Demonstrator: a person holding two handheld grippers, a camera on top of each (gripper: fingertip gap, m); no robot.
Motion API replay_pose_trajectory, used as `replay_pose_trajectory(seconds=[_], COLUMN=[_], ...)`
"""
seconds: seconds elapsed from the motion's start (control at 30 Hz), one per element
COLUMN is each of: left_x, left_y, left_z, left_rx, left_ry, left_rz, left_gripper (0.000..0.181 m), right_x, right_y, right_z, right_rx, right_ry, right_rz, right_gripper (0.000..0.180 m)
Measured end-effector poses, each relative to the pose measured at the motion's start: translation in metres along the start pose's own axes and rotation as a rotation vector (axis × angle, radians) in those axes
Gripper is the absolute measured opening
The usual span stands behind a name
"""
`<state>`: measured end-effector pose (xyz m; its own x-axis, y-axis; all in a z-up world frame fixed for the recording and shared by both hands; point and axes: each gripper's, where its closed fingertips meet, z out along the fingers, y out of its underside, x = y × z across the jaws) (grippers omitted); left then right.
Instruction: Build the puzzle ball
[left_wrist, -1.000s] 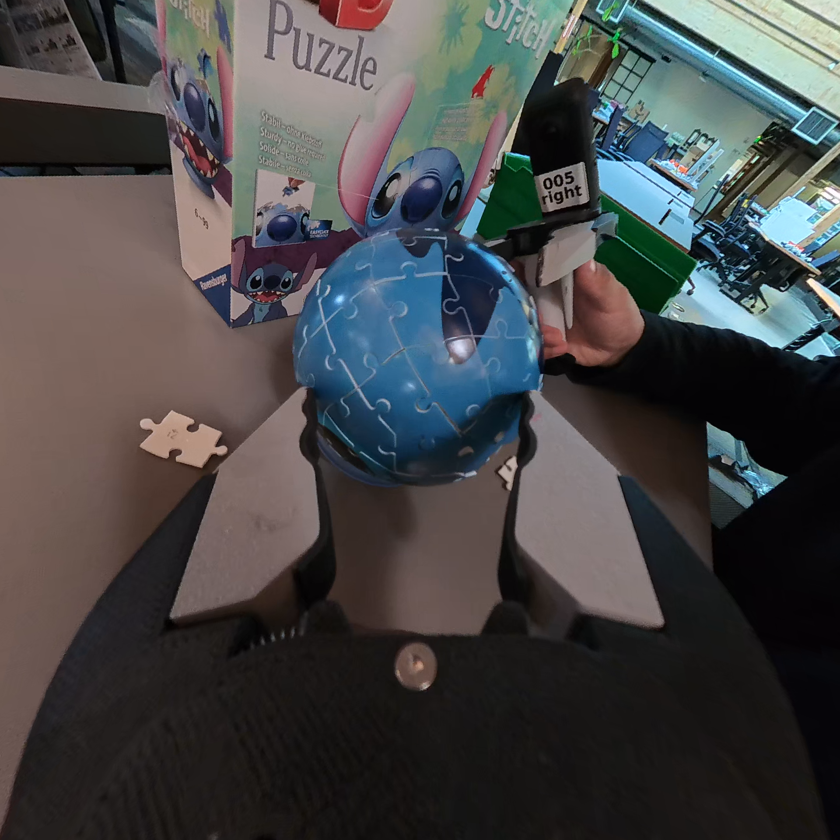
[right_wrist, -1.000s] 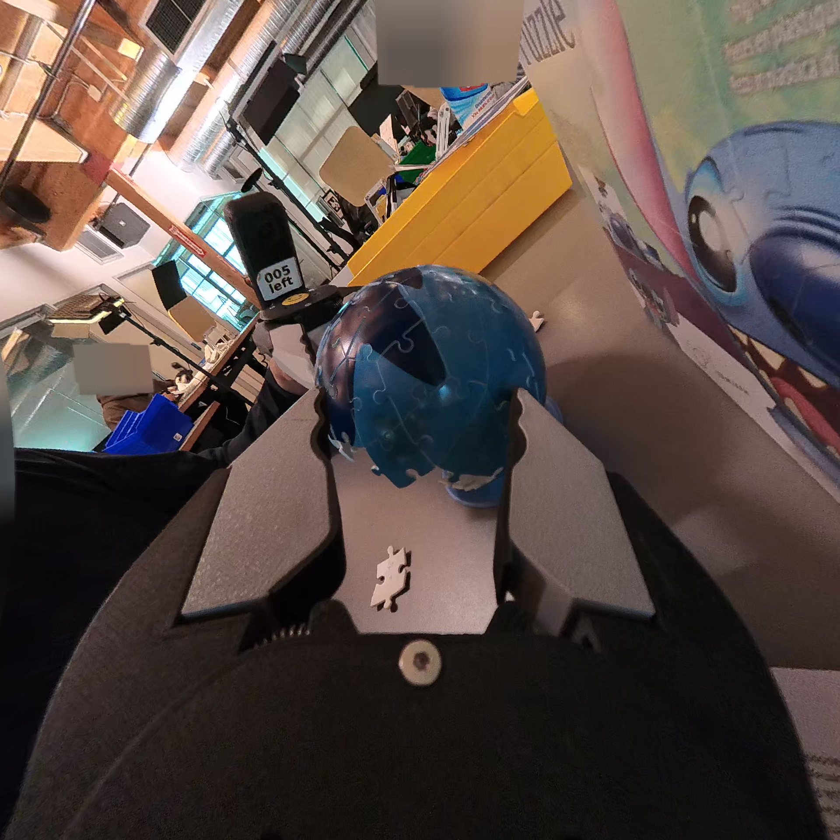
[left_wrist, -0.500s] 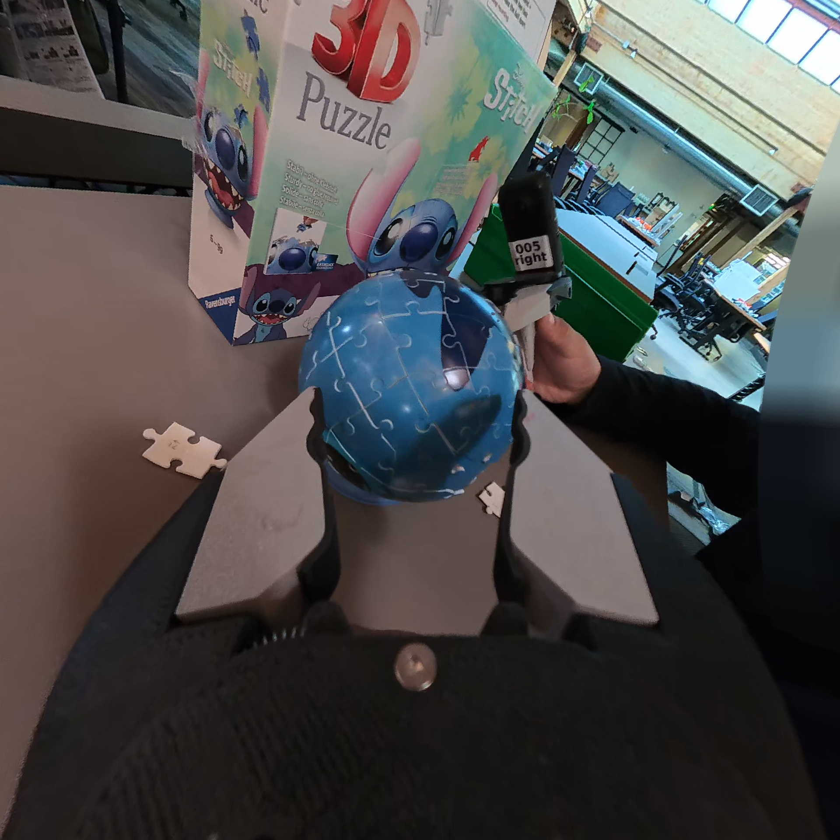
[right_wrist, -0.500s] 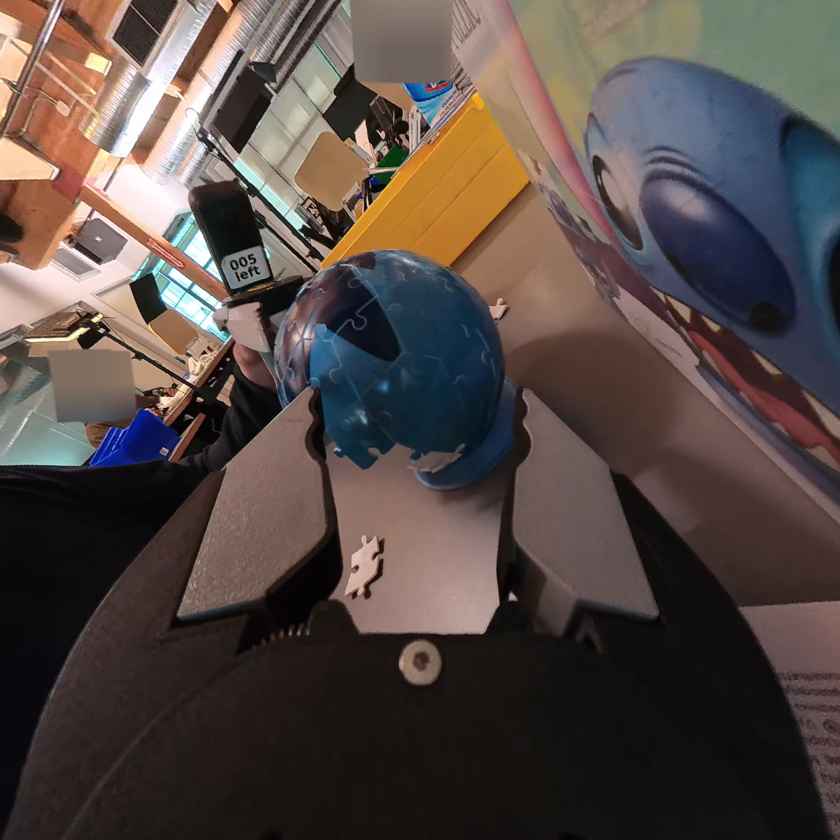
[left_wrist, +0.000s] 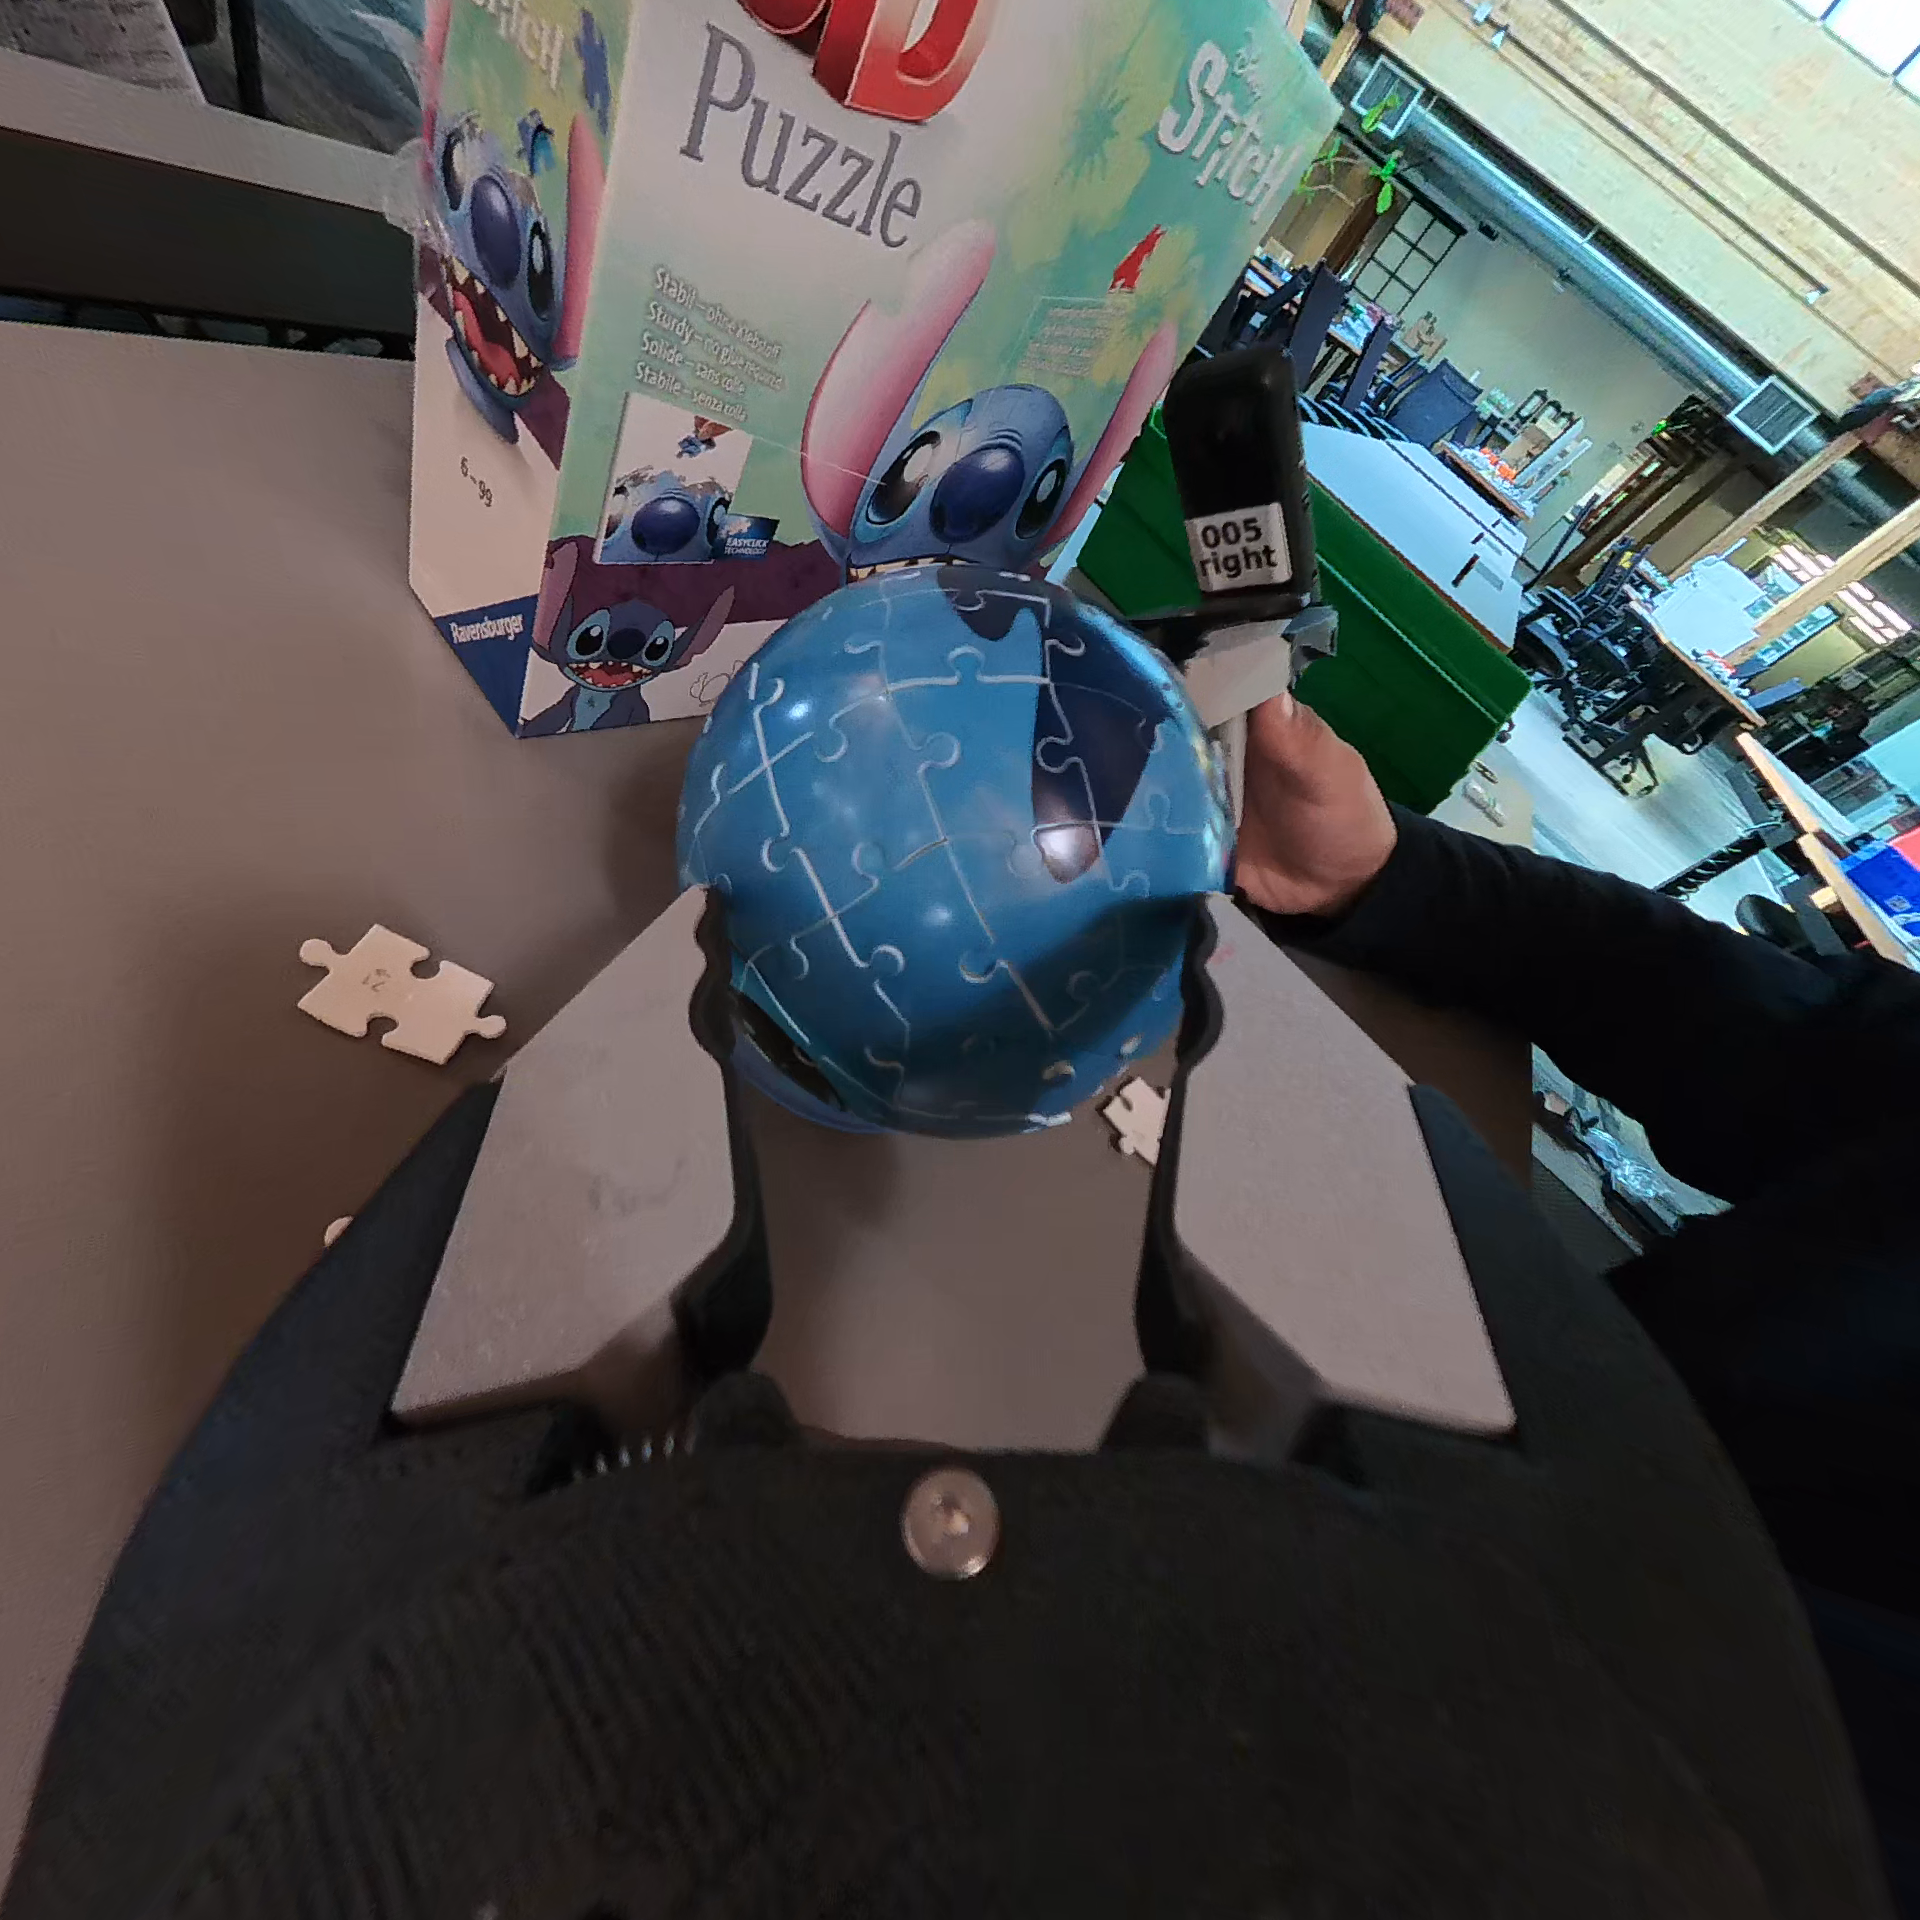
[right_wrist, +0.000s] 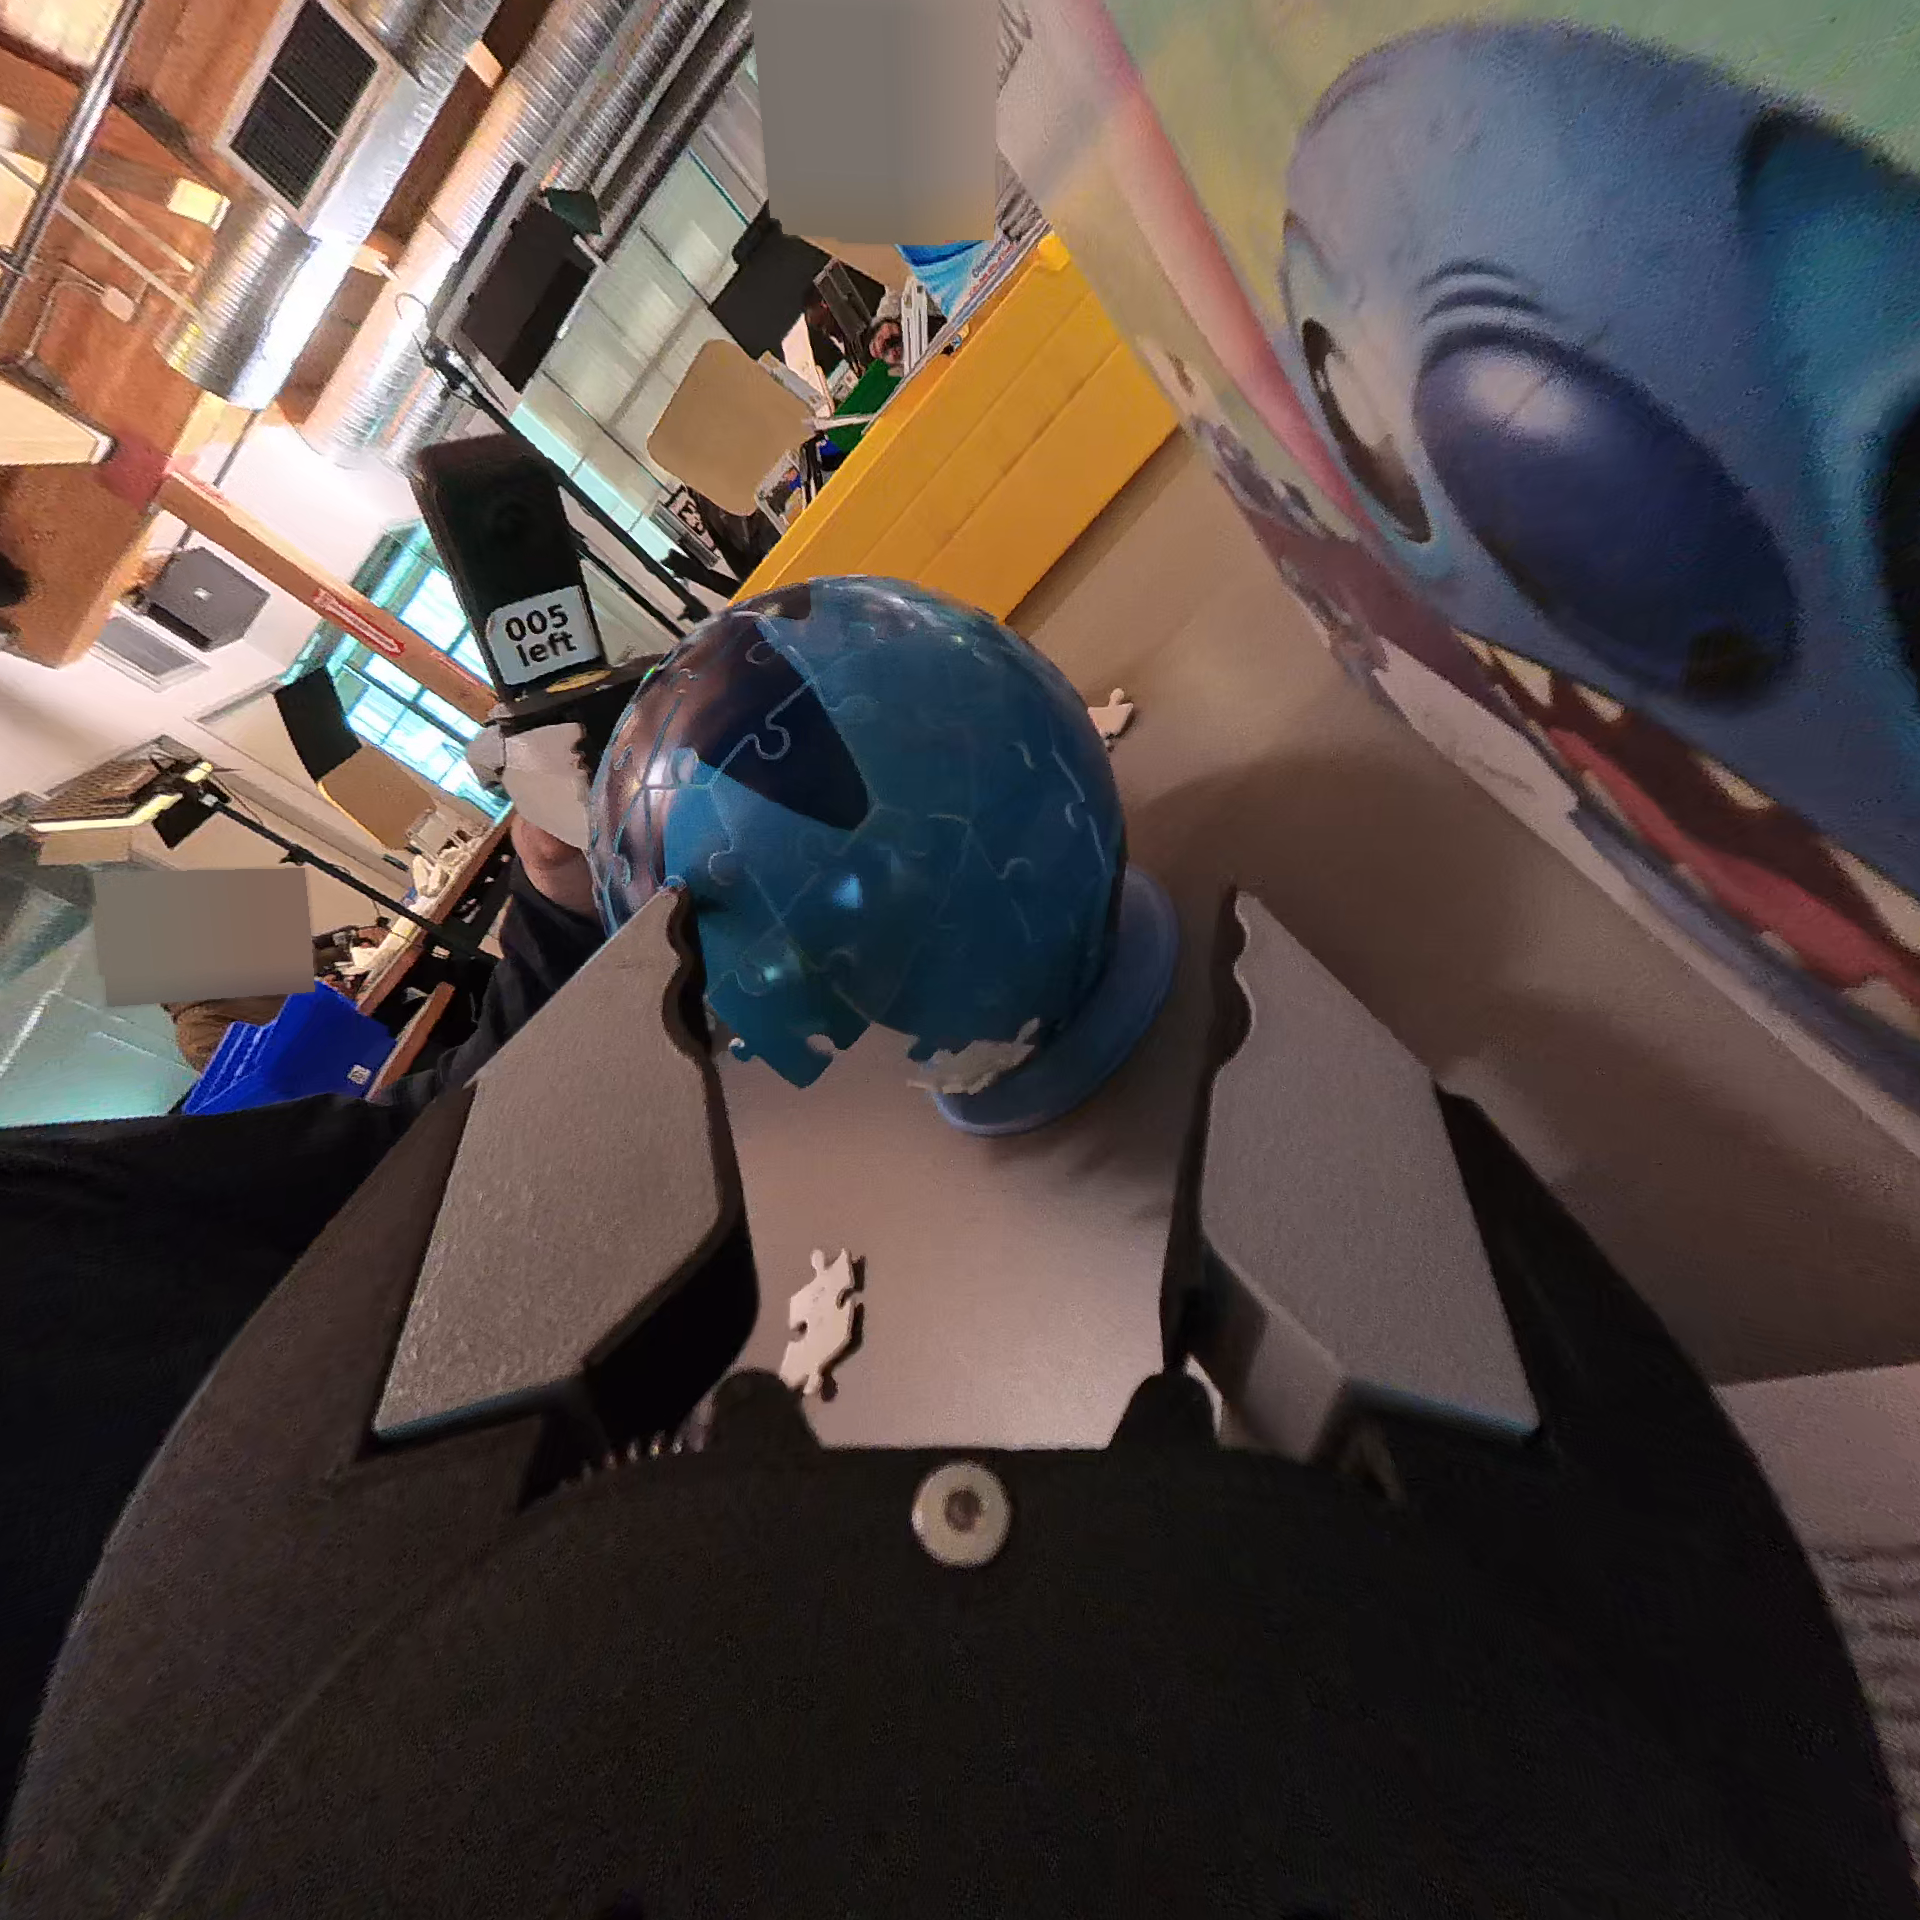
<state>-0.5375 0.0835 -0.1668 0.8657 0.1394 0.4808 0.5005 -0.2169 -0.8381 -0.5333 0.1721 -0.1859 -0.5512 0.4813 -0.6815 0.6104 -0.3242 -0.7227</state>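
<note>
The blue puzzle ball (left_wrist: 956, 862) stands on its blue round base (right_wrist: 1101, 1039) on the grey table. My left gripper (left_wrist: 956, 935) is shut on the ball, one finger on each lower side. My right gripper (right_wrist: 956, 904) is open just in front of the ball (right_wrist: 862, 842). Its left finger touches the ball's edge and its right finger is apart from it. The ball's lower edge facing the right gripper is jagged and open. A white loose piece (right_wrist: 826, 1314) lies between the right gripper's fingers. The right gripper's fingertips are hidden behind the ball in the left wrist view.
The tall puzzle box (left_wrist: 831, 312) stands right behind the ball and fills the right side of the right wrist view (right_wrist: 1558, 416). Two joined white pieces (left_wrist: 400, 992) lie to the left, and a small one (left_wrist: 1135, 1117) lies by the base. Green bin (left_wrist: 1382, 644) and yellow bin (right_wrist: 977, 468) lie beyond the table.
My right gripper has opened wider and drawn back from the ball, which it closely flanked a second ago. My left gripper has kept its hold on the ball.
</note>
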Motion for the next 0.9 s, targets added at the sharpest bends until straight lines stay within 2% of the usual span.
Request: replay_pose_trajectory(seconds=[0.17,0.3,0.57,0.73,0.9], left_x=[-0.003,-0.001,-0.004,-0.002,-0.002], left_y=[-0.001,-0.008,-0.002,0.004,0.002], left_z=[-0.002,-0.006,-0.004,0.001,0.000], left_rx=[0.006,0.028,-0.020,-0.047,-0.039], left_ry=[-0.003,0.004,0.005,0.029,0.040], left_rz=[-0.008,-0.021,-0.060,-0.062,-0.066], left_gripper=[0.087,0.086,0.090,0.087,0.086], right_x=[-0.001,-0.007,0.006,-0.006,-0.009], right_y=[-0.003,-0.010,-0.003,0.004,0.008], right_z=[0.000,-0.005,-0.003,0.004,0.005], right_rx=[0.029,0.070,0.041,0.014,-0.007], right_ry=[-0.011,-0.096,-0.007,-0.062,-0.043], right_rz=[0.015,0.067,0.125,0.144,0.114], right_gripper=[0.096,0.096,0.100,0.100,0.100])
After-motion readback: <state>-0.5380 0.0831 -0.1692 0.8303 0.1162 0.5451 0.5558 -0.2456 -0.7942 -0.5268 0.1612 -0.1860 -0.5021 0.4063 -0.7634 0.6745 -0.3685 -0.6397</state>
